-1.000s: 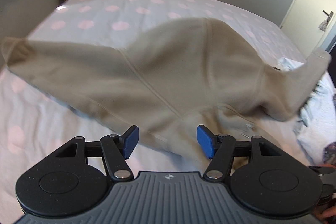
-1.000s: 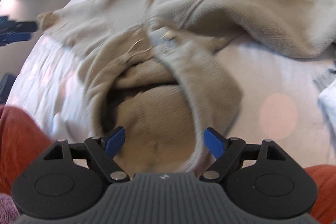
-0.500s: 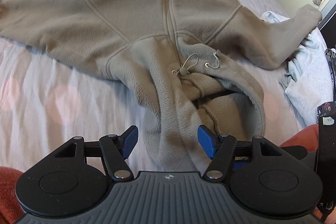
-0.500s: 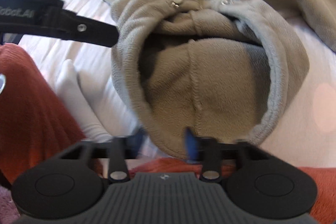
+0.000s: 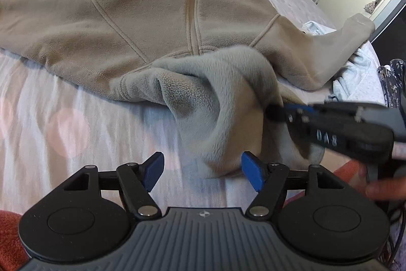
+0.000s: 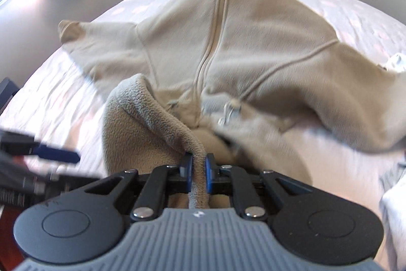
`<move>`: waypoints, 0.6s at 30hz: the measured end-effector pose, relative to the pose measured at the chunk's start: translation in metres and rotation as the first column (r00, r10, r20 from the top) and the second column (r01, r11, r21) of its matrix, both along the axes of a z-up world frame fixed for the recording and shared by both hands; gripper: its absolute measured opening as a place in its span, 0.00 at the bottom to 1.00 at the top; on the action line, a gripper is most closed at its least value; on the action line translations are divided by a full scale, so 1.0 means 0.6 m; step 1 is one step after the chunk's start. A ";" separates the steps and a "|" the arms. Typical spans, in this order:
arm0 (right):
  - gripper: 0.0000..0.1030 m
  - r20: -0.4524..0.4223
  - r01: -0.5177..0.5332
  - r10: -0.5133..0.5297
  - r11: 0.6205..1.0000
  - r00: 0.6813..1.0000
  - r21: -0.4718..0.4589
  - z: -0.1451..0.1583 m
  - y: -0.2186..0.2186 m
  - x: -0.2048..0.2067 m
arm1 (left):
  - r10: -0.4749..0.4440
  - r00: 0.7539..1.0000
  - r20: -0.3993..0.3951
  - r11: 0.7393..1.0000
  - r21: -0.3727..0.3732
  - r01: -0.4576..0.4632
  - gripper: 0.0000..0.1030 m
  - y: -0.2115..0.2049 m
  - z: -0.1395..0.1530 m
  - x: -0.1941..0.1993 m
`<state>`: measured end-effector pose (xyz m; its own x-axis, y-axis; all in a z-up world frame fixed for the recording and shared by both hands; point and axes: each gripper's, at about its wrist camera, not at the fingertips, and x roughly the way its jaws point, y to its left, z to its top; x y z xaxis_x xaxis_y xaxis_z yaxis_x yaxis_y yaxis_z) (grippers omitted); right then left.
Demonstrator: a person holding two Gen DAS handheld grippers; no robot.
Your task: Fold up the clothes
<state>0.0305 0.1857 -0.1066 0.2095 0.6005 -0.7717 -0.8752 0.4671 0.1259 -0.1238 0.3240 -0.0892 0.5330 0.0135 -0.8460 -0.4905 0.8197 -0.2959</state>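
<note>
A beige hoodie (image 5: pixel 157 17) is spread on the bed (image 5: pixel 50 123), its long axis running from the near edge toward the far edge, sleeves out to either side. The hood (image 5: pixel 218 103) lies at the near edge, nearest both tools. Its rim is pinched between the pressed-together fingers of the right tool (image 6: pixel 197 170) and raised off the bed. The left tool (image 5: pixel 203 169) is held low just before the hood, spread wide and holding nothing. A fold of the hood onto the body is judged likely.
</note>
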 end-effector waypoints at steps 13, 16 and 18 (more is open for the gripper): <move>0.17 -0.060 -0.050 0.052 0.998 0.997 0.049 0.019 -0.007 0.018 | -0.040 0.999 0.016 0.997 -0.060 0.041 0.15 0.018 -0.038 0.058; 0.53 -0.041 -0.027 0.031 0.996 0.999 0.084 0.039 -0.042 0.024 | -0.001 0.999 0.034 0.997 -0.071 0.003 0.06 0.033 -0.031 0.059; 0.59 -0.008 0.010 -0.010 0.995 1.000 0.095 0.052 -0.073 0.030 | 0.037 0.998 0.052 0.995 -0.092 -0.032 0.06 0.047 -0.025 0.053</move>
